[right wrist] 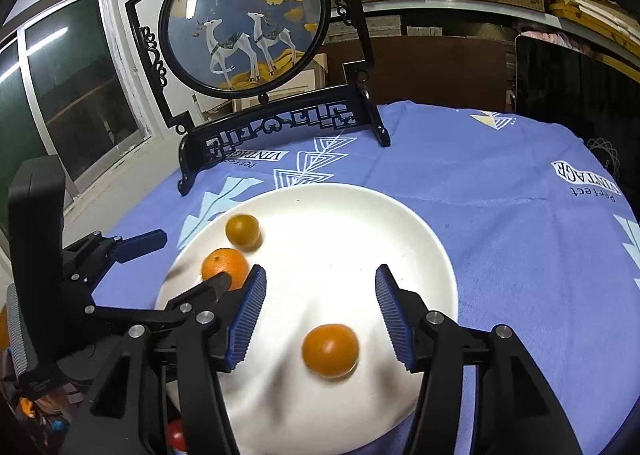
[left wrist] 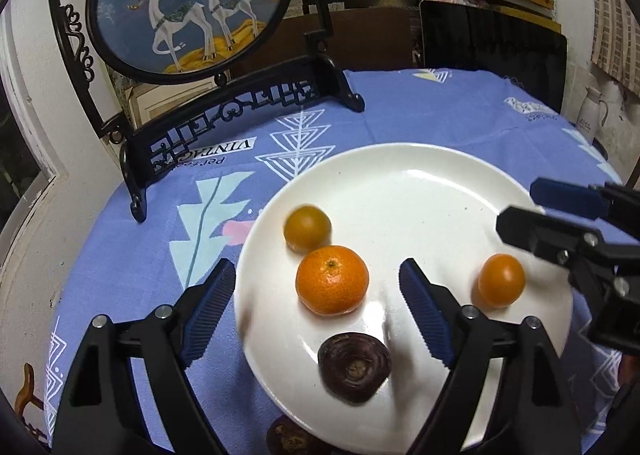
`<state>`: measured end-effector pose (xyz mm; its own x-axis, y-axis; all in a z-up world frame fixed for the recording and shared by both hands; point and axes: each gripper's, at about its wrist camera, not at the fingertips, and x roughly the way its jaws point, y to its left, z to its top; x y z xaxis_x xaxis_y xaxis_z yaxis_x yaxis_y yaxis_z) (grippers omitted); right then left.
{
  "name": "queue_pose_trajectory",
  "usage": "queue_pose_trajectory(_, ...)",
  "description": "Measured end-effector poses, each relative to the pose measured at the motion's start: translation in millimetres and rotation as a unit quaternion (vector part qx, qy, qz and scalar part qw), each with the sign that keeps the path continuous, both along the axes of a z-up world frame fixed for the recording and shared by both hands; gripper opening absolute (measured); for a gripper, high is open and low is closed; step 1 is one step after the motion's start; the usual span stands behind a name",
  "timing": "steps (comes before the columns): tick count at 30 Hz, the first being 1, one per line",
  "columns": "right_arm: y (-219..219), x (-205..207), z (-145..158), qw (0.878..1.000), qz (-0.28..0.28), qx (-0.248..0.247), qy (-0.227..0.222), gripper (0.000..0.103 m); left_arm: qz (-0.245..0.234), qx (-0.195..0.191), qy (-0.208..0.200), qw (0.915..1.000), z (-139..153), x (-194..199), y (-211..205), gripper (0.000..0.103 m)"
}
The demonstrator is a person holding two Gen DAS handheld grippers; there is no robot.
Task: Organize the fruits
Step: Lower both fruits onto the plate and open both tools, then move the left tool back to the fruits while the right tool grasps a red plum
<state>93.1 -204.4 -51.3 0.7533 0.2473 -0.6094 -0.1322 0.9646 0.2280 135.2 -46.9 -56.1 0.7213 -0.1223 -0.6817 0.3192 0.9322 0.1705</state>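
Observation:
A white plate [left wrist: 420, 175] [right wrist: 360, 223] lies on the blue tablecloth. On it are a mandarin [left wrist: 332, 280] [right wrist: 224, 265], two small orange fruits [left wrist: 307, 228] [left wrist: 501, 280] and a dark purple fruit [left wrist: 354, 366]. My left gripper [left wrist: 318, 275] is open; the mandarin rests between its blue pads, clear of both. In the right wrist view my right gripper [right wrist: 320, 275] is open too, with one small orange fruit [right wrist: 330, 351] lying on the plate between its fingers, untouched. The other small fruit [right wrist: 242, 231] sits farther back. Each gripper shows in the other's view, at the plate's edge [left wrist: 520, 205] [right wrist: 192, 257].
A round deer picture in a black carved stand [left wrist: 188, 3] [right wrist: 244, 19] stands at the back left of the table. Another dark fruit [left wrist: 286, 435] lies on the cloth at the plate's near edge. A dark chair back [left wrist: 492, 39] and shelves are behind the table.

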Motion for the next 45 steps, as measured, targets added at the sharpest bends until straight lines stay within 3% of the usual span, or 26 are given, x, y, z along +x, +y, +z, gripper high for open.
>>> queue_pose_trajectory(3, 5.6, -36.2, 5.2, 1.0, 0.016, 0.012, -0.002, 0.06, -0.004, -0.019, -0.018, 0.9996, 14.3, -13.3, 7.9, 0.086)
queue_pose_trajectory(6, 13.5, -88.4, 4.9, 0.999, 0.035, -0.035, -0.001, 0.064, -0.015, -0.035, -0.026, 0.9989, 21.7, -34.0, 20.0, 0.09)
queue_pose_trajectory(7, 14.8, -102.3, 4.2, 0.998, 0.041, -0.043, 0.004, 0.071, -0.02, -0.044, -0.022, 0.9986, 22.2, -42.2, 25.5, 0.091)
queue_pose_trajectory(10, 22.0, -152.9, -4.8, 0.995, 0.074, -0.055, 0.03, 0.072, -0.028, -0.053, -0.01, 0.9982, 20.4, -61.9, 36.2, 0.091)
queue_pose_trajectory(14, 47.4, -199.3, -31.6, 0.986, 0.127, -0.064, 0.084, 0.072, -0.029, -0.035, -0.011, 0.9989, 17.6, -86.5, 47.8, 0.091)
queue_pose_trajectory(21, 80.5, -201.6, -63.9, 0.981, 0.148, -0.067, 0.109, 0.071, -0.062, -0.026, -0.009, 0.9977, 27.4, -128.6, 55.9, 0.091)
queue_pose_trajectory(22, 83.1, -199.1, -65.5, 0.981, 0.149, -0.068, 0.106, 0.064, -0.073, -0.024, -0.007, 0.997, 27.8, -135.6, 53.6, 0.091)
queue_pose_trajectory(23, 85.2, -197.4, -66.9, 0.98, 0.152, -0.07, 0.104, 0.048, -0.087, -0.021, -0.005, 0.9959, 27.7, -144.5, 49.4, 0.091)
queue_pose_trajectory(24, 85.6, -196.8, -67.4, 0.98, 0.154, -0.071, 0.102, 0.039, -0.1, -0.016, -0.003, 0.9949, 26.7, -151.8, 46.0, 0.091)
queue_pose_trajectory(29, 73.8, -215.2, -58.2, 0.981, 0.153, -0.084, 0.084, 0.039, -0.148, -0.001, 0.029, 0.9885, 13.9, -179.4, 27.3, 0.091)
queue_pose_trajectory(34, 27.5, -236.1, -48.0, 0.989, 0.095, -0.087, 0.075, 0.039, -0.183, 0.016, 0.067, 0.9807, -9.8, -209.0, 7.8, 0.091)
queue_pose_trajectory(36, 10.6, -241.1, -47.4, 0.991, 0.076, -0.082, 0.075, 0.039, -0.189, 0.026, 0.07, 0.9792, -20.3, -215.7, -4.0, 0.086)
queue_pose_trajectory(39, -2.0, -246.7, -48.3, 0.993, 0.063, -0.073, 0.073, 0.039, -0.181, 0.042, 0.092, 0.9782, -39.2, -211.6, -20.9, 0.07)
queue_pose_trajectory(45, -1.3, -251.0, -50.1, 0.993, 0.075, -0.069, 0.067, 0.039, -0.14, 0.059, 0.091, 0.9841, -54.6, -196.5, -37.7, 0.062)
